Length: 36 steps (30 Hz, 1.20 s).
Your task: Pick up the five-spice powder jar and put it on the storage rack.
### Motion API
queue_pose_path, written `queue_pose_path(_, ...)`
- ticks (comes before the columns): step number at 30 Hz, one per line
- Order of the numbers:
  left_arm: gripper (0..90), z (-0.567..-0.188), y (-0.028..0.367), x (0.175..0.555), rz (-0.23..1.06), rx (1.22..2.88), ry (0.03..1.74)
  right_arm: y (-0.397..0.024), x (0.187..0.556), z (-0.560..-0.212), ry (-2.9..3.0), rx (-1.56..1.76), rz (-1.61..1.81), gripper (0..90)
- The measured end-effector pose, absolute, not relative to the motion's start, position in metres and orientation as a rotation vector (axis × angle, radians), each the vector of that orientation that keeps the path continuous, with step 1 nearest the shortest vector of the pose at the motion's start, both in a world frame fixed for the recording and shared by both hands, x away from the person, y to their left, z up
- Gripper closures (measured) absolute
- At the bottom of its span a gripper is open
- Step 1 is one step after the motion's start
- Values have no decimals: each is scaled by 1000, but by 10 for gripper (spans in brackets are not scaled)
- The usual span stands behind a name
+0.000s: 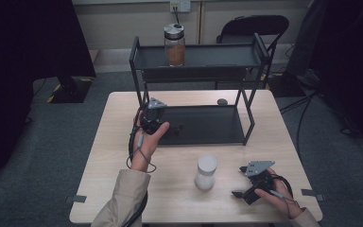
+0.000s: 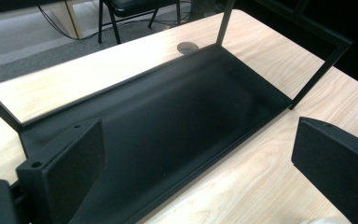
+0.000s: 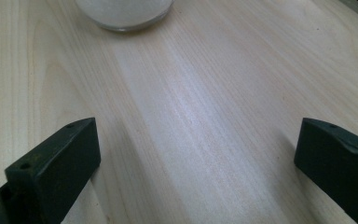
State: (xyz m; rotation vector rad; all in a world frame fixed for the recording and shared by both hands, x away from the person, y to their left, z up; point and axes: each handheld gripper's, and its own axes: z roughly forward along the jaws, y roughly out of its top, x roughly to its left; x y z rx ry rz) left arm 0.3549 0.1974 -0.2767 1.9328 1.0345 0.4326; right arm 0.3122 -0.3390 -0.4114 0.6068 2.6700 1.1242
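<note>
Progress looks to be about half, as a judgement: one jar with brown content (image 1: 174, 45) already stands on the top shelf (image 1: 217, 56) of the black rack (image 1: 254, 90), near its left end, while the white jar (image 1: 205, 172) waits on the wooden table (image 1: 108, 156), in front of the rack and well apart from it. The lower shelf (image 2: 186, 126) has nothing on it, so I suppose the white jar should go there or up beside the brown one.

The right gripper (image 1: 246, 182) lies low near the table surface, just to the right of the white jar, and its jaws stand wide apart with nothing between them. In the right gripper view the bottom of the white jar (image 3: 123, 11) appears at the upper edge, ahead of the jaws, so it is not yet taken. The left gripper (image 1: 152, 118) is at the left front corner of the lower shelf, pointing along it; its jaws are also spread and hold nothing (the left gripper view shows bare shelf between them).

Several things are hard to read. The white jar is cut off in the right gripper view, so its lid cannot be judged there. A small dark round thing (image 1: 222, 101) lies on the table behind the rack; what it is I cannot tell.
</note>
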Motion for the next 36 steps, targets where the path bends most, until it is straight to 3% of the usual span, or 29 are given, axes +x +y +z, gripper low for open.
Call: queue_pose_path(36, 24, -340, 205, 333, 372, 1952, 1077, -339, 312, -411, 2671, 607, 1123, 0)
